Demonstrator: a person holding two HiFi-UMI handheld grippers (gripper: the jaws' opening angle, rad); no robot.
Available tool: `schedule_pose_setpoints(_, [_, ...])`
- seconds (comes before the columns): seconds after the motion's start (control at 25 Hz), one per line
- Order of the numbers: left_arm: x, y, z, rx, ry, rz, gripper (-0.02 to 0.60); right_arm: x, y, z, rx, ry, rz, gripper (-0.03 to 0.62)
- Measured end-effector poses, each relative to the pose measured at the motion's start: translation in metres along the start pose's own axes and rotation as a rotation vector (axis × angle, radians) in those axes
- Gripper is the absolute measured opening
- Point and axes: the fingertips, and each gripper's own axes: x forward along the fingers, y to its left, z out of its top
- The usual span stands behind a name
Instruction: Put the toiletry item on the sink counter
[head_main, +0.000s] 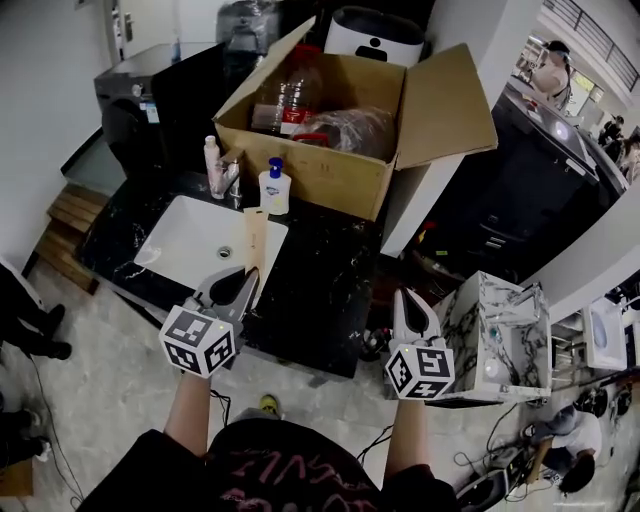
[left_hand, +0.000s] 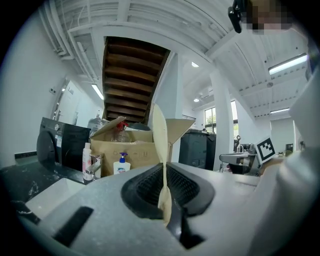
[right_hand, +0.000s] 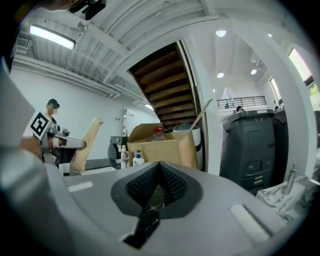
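Jaws of the left gripper (head_main: 243, 278) clenched on a thin, flat tan paper packet (head_main: 256, 235), upright above the near rim of the white rectangular sink basin (head_main: 190, 245). Jaws of the right gripper (head_main: 408, 298) pressed together, empty, just off the black marble desk (head_main: 320, 290). Farther back on the desk, a white pump bottle with a blue cap (head_main: 274, 188) just before an open brown cardboard box (head_main: 330, 175).

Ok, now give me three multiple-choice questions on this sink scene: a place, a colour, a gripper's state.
1. Where is the pump bottle? A: on the counter, between sink and cardboard box. B: in the sink. C: inside the box.
2. What colour is the sink? A: black. B: white. C: steel.
3. The left gripper is: A: open, empty. B: shut on the pump bottle. C: shut on a flat tan packet.
Key: A, it stands in front of the box; B, white against the black counter; C, its jaws pinch the packet.
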Motion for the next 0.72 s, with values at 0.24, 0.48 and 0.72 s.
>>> schedule_pose_setpoints(0.24, [0.022,0.015,0.001,0.0,0.018,-0.086,0.02,0.009,0.004,0.002,-0.004,0.002,-0.073,0.012])
schedule_pose_setpoints(0.48, [0.034,0.025,0.0,-0.008,0.03,-0.143,0.02,0.016,0.01,0.009,-0.009,-0.004,-0.121,0.012])
schedule_pose_setpoints(0.72, [0.042,0.022,-0.006,-0.014,0.042,-0.164,0.02,0.018,0.006,0.007,-0.011,0.0,-0.134,0.012])
